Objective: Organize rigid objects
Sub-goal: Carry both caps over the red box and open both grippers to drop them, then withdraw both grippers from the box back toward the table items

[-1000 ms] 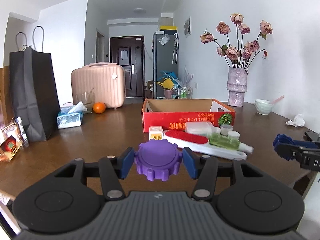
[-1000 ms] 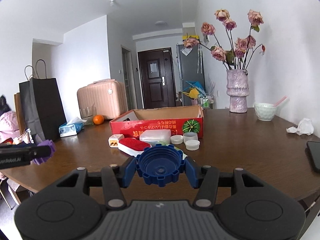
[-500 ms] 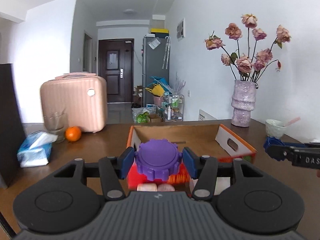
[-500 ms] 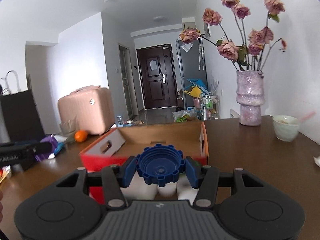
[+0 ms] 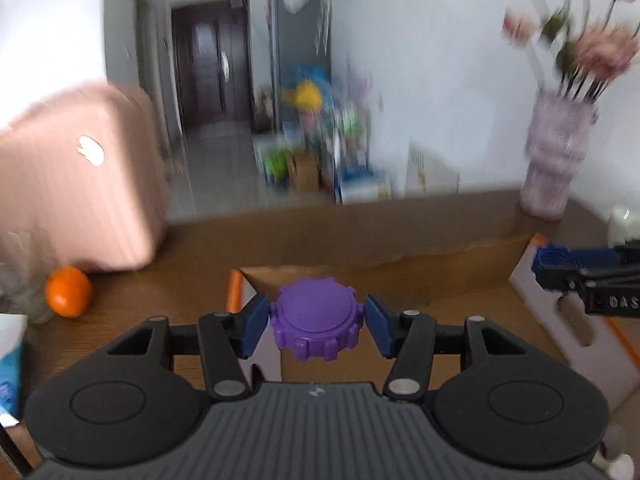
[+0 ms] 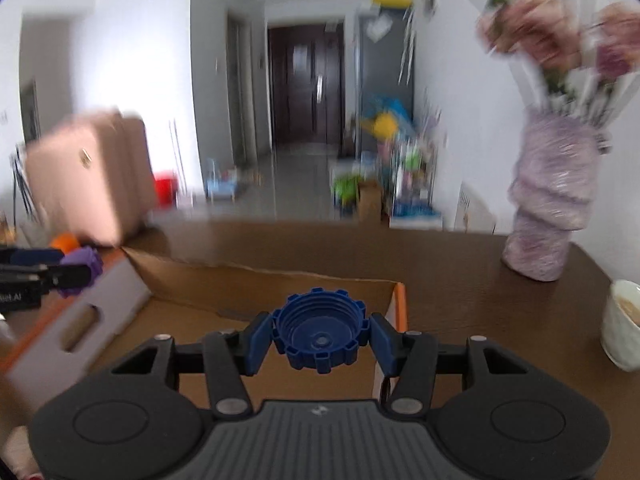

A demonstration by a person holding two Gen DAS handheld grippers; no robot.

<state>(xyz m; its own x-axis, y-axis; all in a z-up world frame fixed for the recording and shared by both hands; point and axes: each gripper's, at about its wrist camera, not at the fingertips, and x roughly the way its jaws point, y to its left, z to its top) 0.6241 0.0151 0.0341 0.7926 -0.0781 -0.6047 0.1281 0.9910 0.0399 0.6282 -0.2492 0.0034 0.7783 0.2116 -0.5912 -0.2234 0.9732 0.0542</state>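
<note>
Over the open cardboard box (image 6: 192, 280) on the worktop, I am holding my left tongs (image 5: 316, 322) clenched on the purple cap (image 5: 316, 320) above its left end and my right tongs (image 6: 320, 340) clenched on the blue cap (image 6: 320, 334) above its right end, box floor lying directly below both.

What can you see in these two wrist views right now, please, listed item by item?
purple cap: one, purple, clamped in the left gripper, over the box's left end.
blue cap: one, blue, hollow side up, clamped in the right gripper, over the box's right end.
cardboard box: one, brown inside, orange edges, open top, on the table.
table: one, dark brown wood.
vase: one, pale purple, holding pink flowers, right of the box.
bowl: one, white, far right.
orange: one, left of the box.
suitcase: one, pink, behind the orange.
left gripper: black, blue jaws.
right gripper: black, blue jaws.
</note>
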